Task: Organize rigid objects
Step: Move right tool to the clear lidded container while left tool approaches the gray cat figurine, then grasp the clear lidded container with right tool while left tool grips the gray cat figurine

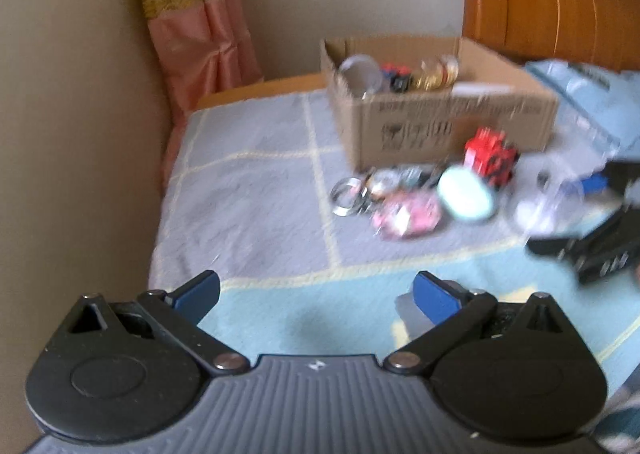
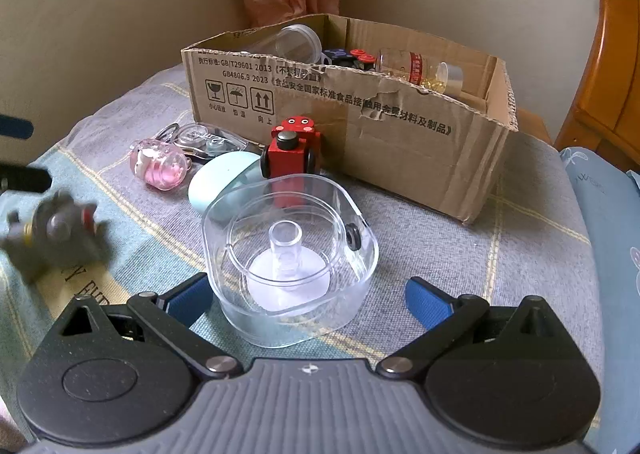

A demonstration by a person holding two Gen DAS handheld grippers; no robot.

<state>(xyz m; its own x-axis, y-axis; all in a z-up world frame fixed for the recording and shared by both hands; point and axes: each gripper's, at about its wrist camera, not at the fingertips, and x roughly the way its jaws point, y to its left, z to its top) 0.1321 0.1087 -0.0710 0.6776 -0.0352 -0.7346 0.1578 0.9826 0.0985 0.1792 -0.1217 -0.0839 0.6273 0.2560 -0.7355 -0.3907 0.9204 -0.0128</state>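
Right wrist view shows my right gripper [image 2: 310,300] spread wide, holding nothing, its blue fingers either side of a clear plastic container [image 2: 290,260] on the bed; inside it stands a small clear tube on a white disc; behind, the cardboard box [image 2: 400,126] holds a clear jar [image 2: 298,42], a capsule bottle [image 2: 416,66] and dark toys; my left gripper [image 1: 316,298] is also wide open and empty.
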